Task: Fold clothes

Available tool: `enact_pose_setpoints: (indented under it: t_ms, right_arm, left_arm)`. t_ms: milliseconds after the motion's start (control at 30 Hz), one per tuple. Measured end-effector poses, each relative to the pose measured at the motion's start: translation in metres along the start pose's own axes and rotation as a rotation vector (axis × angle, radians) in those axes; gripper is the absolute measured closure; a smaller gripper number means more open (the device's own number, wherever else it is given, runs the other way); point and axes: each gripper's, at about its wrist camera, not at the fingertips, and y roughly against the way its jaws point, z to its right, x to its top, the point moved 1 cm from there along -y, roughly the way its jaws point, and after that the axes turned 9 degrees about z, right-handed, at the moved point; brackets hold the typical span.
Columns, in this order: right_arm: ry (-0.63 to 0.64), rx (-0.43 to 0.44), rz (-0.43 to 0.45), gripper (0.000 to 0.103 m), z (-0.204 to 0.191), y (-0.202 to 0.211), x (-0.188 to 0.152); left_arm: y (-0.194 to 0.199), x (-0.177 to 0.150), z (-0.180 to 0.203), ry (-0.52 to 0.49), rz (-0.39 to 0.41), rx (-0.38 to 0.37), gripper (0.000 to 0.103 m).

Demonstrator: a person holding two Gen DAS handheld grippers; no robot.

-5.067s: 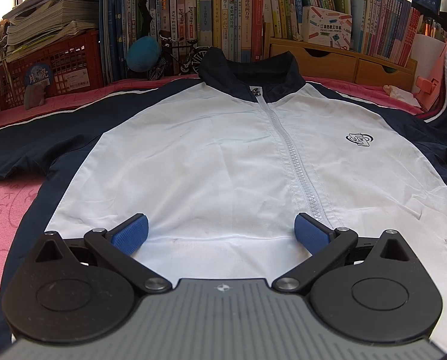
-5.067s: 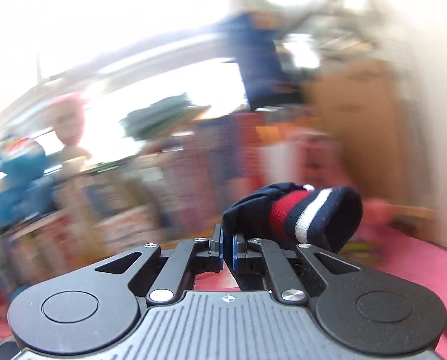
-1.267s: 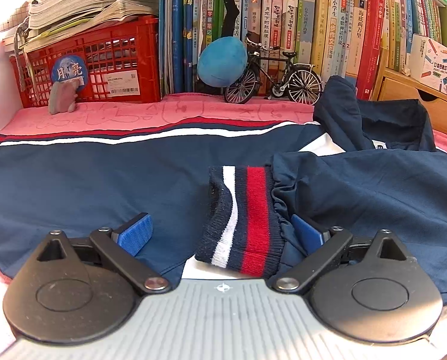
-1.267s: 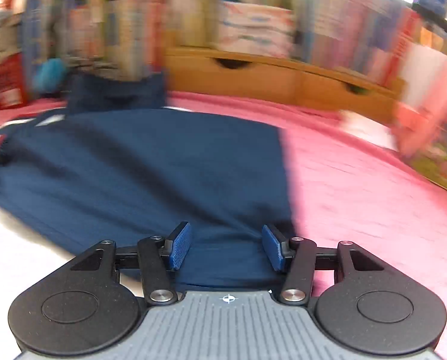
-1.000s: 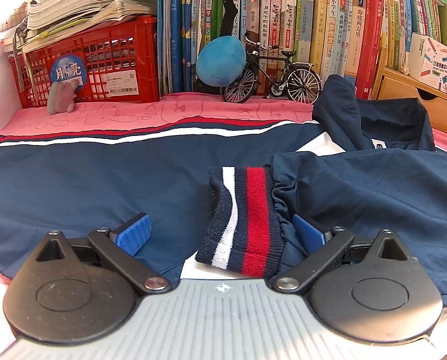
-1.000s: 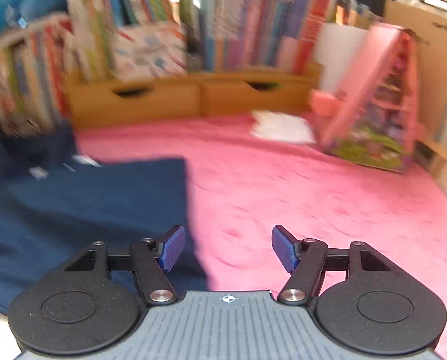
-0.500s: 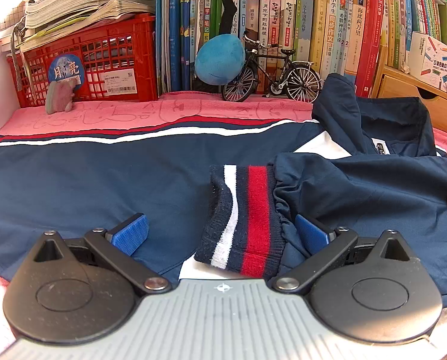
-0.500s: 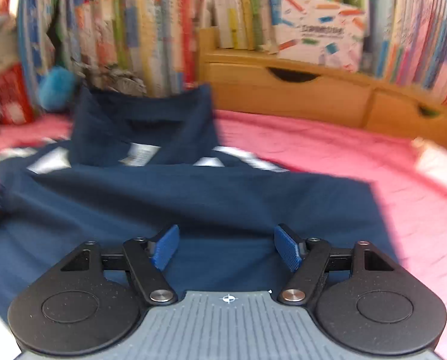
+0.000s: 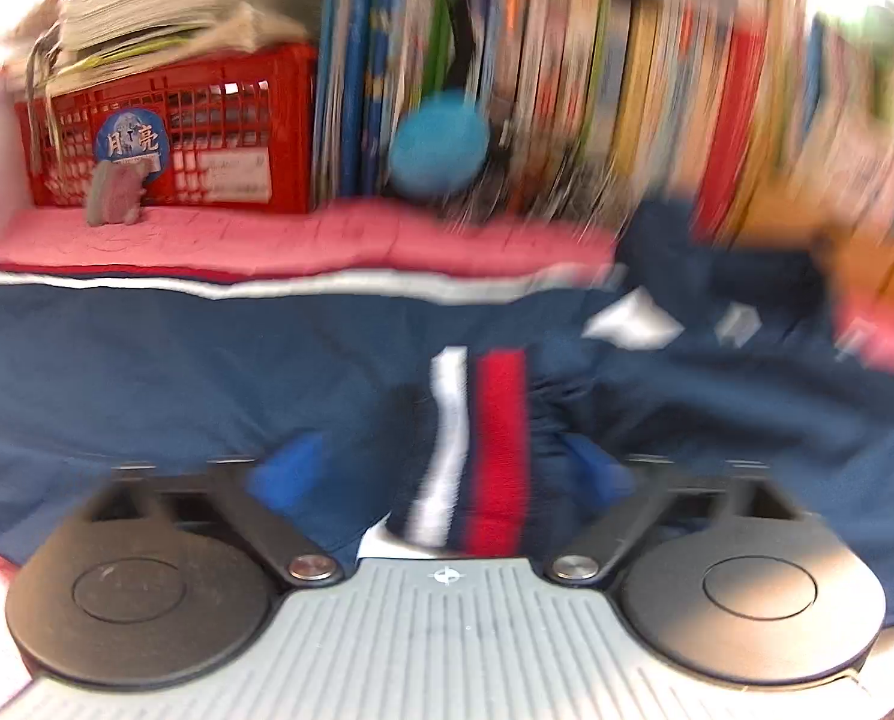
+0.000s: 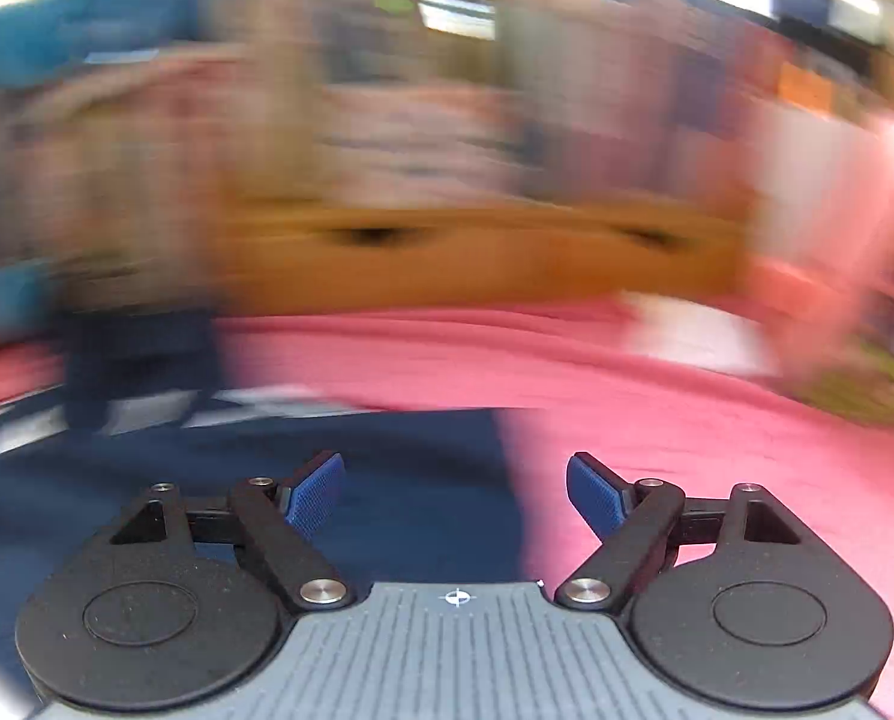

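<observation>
The navy jacket (image 9: 147, 372) lies spread on the pink cover, one sleeve folded across it. That sleeve's cuff (image 9: 477, 438), striped white and red, sits between the fingers of my left gripper (image 9: 441, 471). The left jaws are closing: the right pad is against the sleeve, while the left pad stands off the cuff. In the blurred right wrist view my right gripper (image 10: 456, 495) hovers over the jacket's (image 10: 387, 480) right edge. Its jaws are wide and closing slightly, pressing on nothing.
A red crate (image 9: 207, 132) with stacked papers, a blue ball (image 9: 438, 147) and a row of books (image 9: 567, 90) line the back. A wooden drawer unit (image 10: 477, 258) stands behind the pink cover (image 10: 717, 450). White paper (image 10: 687, 330) lies at the far right.
My left gripper's blue pads have come closer together around the striped cuff. The right gripper has swung rightward, so the jacket's edge and bare pink cover now lie before it.
</observation>
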Motion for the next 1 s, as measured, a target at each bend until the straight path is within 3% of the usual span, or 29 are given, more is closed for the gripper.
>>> enact_pose_setpoints:
  t_ms: [67, 133, 167, 233, 300, 333, 367, 400, 567, 667, 733, 767, 833, 867, 900, 933, 1000]
  right_arm:
    - [0.160, 0.220, 0.017, 0.013, -0.062, 0.016, -0.008]
    - [0.294, 0.363, 0.011, 0.011, -0.123, 0.018, -0.019]
    - [0.335, 0.407, 0.007, 0.008, -0.147, 0.016, -0.023]
    - [0.350, 0.410, -0.025, 0.007, -0.187, -0.003, -0.027]
    - [0.288, 0.359, -0.051, 0.024, -0.200, -0.027, -0.025]
    - [0.248, 0.331, -0.061, 0.040, -0.198, -0.034, -0.021]
    - [0.208, 0.303, -0.071, 0.087, -0.191, -0.036, -0.014]
    - [0.181, 0.258, -0.058, 0.096, -0.179, -0.034, -0.007]
    - [0.072, -0.074, 0.164, 0.097, -0.035, 0.030, 0.025]
    - [-0.016, -0.374, 0.283, 0.097, 0.089, 0.093, 0.039]
    - [-0.061, -0.580, 0.316, 0.095, 0.177, 0.120, 0.046]
    - [-0.111, -0.678, 0.304, 0.089, 0.227, 0.127, 0.046]
    - [-0.280, -0.834, 0.175, 0.063, 0.315, 0.140, 0.039]
    - [-0.365, -0.870, 0.115, 0.037, 0.347, 0.147, 0.033]
    - [-0.437, -0.869, 0.098, 0.029, 0.364, 0.155, 0.025]
    - [-0.484, -0.860, 0.114, 0.029, 0.372, 0.164, 0.017]
    - [-0.492, -0.829, 0.139, 0.018, 0.369, 0.179, 0.002]
  left_arm:
    - [0.020, 0.007, -0.014, 0.064, 0.040, -0.024, 0.035]
    - [0.041, 0.013, -0.028, 0.093, 0.081, -0.017, 0.028]
    - [0.050, 0.013, -0.034, 0.092, 0.093, 0.000, 0.027]
    - [0.064, 0.008, -0.045, 0.099, 0.095, 0.039, 0.026]
    - [0.068, -0.002, -0.053, 0.101, 0.064, 0.080, 0.026]
    - [0.069, -0.008, -0.057, 0.101, 0.048, 0.100, 0.026]
    - [0.070, -0.013, -0.059, 0.093, 0.036, 0.112, 0.026]
    - [0.070, -0.017, -0.059, 0.081, 0.028, 0.119, 0.025]
    - [0.061, -0.022, -0.036, -0.071, -0.035, 0.170, 0.013]
    - [0.053, -0.026, -0.023, -0.159, -0.070, 0.194, 0.008]
    - [0.053, -0.028, -0.023, -0.157, -0.071, 0.188, 0.007]
    - [0.052, -0.030, -0.023, -0.152, -0.071, 0.185, 0.007]
    - [0.052, -0.032, -0.022, -0.161, -0.073, 0.190, 0.006]
    - [0.051, -0.033, -0.021, -0.163, -0.074, 0.190, 0.006]
    - [0.051, -0.033, -0.022, -0.162, -0.075, 0.189, 0.005]
    - [0.049, -0.033, -0.022, -0.161, -0.076, 0.188, 0.005]
    - [0.047, -0.033, -0.022, -0.162, -0.078, 0.186, 0.004]
